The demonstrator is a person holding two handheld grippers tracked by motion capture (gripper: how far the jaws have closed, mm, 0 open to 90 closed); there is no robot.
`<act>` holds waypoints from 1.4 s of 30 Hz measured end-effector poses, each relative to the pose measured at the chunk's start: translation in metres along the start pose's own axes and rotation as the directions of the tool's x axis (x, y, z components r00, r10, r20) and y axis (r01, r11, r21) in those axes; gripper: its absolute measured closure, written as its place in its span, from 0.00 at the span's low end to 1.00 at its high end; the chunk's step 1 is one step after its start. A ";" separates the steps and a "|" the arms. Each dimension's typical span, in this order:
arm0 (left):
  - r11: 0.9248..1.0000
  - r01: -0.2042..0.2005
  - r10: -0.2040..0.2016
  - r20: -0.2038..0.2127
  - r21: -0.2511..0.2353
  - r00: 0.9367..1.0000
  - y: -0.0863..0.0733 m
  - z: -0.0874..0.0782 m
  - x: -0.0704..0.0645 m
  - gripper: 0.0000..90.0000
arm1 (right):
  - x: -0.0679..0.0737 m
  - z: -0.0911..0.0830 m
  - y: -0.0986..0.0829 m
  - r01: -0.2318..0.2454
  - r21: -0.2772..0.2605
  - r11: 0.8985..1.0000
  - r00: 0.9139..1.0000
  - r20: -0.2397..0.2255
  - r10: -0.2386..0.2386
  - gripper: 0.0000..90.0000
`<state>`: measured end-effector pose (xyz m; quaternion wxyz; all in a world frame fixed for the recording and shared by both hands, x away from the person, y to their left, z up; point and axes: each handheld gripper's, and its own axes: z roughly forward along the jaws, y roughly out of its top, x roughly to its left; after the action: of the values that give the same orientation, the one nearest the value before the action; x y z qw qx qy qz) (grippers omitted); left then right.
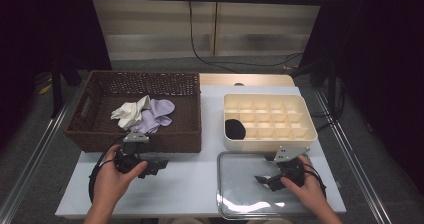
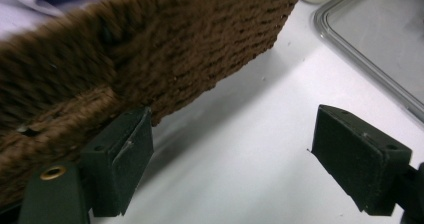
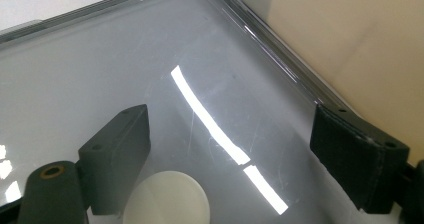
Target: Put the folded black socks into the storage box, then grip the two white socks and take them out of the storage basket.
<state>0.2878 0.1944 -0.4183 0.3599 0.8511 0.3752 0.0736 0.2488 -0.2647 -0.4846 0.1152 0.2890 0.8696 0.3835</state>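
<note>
Both grippers gape empty: left gripper (image 1: 150, 168) by coarse woven basket (image 1: 150, 139), right gripper (image 1: 264, 180) over glossy clear lid (image 1: 240, 194).

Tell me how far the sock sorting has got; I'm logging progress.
One black sock already sits in a compartment of the divided organiser. Nothing is in hand: the left claw and right claw are open, the right over the clear lid. The white sock and lilac sock remain in the wicker basket.

The basket (image 1: 95, 129) sits at the table's left with two cloths (image 1: 142, 113) in it. Right of it stands the divided box (image 1: 305, 119), one near-left compartment holding what may be a rolled sock (image 1: 234, 129). The lid (image 1: 235, 194) lies before the box.
</note>
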 end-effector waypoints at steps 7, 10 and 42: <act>1.000 -0.004 0.004 0.007 0.011 1.000 0.013 -0.013 0.002 0.19 | 0.000 0.000 0.000 0.001 0.001 1.000 1.000 -0.001 -0.001 0.18; 1.000 -0.002 0.002 0.004 0.019 1.000 0.019 -0.020 0.005 0.19 | 0.000 0.000 0.000 0.002 0.000 1.000 1.000 0.001 -0.002 0.18; 1.000 0.026 -0.026 -0.054 0.003 0.998 0.061 -0.042 0.031 0.19 | 0.000 0.000 0.000 0.002 0.001 1.000 1.000 0.000 -0.002 0.18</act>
<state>0.3283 0.2112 -0.3515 0.3491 0.8444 0.3961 0.0912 0.2487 -0.2648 -0.4845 0.1152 0.2883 0.8700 0.3830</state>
